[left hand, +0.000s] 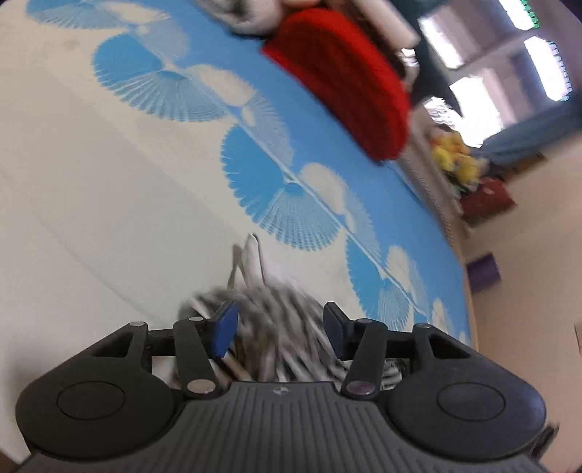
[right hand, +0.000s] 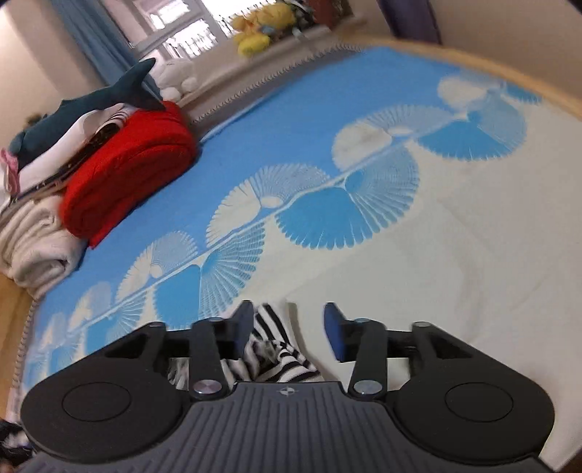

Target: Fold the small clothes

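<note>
A small black-and-white striped garment (left hand: 280,327) lies bunched on the bed right under my left gripper (left hand: 280,327), blurred by motion. The left jaws stand open with the cloth between and below them, not pinched. The same striped garment (right hand: 276,349) shows in the right wrist view, crumpled under my right gripper (right hand: 289,331). The right jaws are open too; the cloth lies by the left finger (right hand: 243,327), not clamped.
The bed has a blue-and-cream fan-pattern cover (right hand: 363,218). A folded red blanket (right hand: 127,174) (left hand: 345,83), a cream blanket (right hand: 32,247) and a plush shark (right hand: 102,98) are piled at the far end. Yellow plush toys (right hand: 258,32) sit by the window.
</note>
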`<state>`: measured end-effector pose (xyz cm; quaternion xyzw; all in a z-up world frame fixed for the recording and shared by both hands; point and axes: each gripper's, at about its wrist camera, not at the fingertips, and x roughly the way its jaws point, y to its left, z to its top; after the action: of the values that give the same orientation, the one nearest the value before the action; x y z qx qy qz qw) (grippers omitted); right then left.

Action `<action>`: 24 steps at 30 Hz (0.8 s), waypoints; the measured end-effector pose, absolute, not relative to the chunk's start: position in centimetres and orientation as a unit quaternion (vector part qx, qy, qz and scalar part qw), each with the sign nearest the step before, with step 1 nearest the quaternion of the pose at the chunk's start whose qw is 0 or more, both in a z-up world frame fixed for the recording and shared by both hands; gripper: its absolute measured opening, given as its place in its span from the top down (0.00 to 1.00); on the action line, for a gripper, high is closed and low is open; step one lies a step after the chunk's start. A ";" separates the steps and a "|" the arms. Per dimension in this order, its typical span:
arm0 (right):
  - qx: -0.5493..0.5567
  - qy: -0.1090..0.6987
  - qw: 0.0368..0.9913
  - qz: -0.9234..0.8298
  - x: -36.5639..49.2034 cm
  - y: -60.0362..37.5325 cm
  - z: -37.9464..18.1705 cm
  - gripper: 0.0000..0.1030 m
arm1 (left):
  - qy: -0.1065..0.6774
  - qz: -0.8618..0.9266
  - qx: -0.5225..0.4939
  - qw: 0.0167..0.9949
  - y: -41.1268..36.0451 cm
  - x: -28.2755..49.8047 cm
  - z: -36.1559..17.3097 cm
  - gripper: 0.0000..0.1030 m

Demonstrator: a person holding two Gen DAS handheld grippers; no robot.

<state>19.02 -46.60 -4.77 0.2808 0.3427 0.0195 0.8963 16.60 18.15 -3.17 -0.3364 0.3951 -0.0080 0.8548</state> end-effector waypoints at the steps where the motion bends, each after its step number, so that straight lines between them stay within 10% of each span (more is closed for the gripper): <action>1: 0.267 0.342 0.900 0.041 18.6 -46.1 -5.7 0.56 | 0.449 0.008 -0.324 0.833 17.9 17.1 -3.9 0.46; 14: -0.002 0.337 0.931 0.141 18.9 -37.0 -9.3 0.46 | 0.453 -0.028 -0.109 0.884 13.3 19.8 -5.1 0.31; 24: -0.097 0.289 0.939 0.160 23.5 -33.1 -9.5 0.32 | 0.447 0.007 -0.025 0.894 10.6 23.0 -7.1 0.42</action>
<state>23.50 -33.10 -9.51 -0.0969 0.2890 0.1598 0.9389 23.01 10.61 -7.11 -0.0250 0.4466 0.0068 0.8943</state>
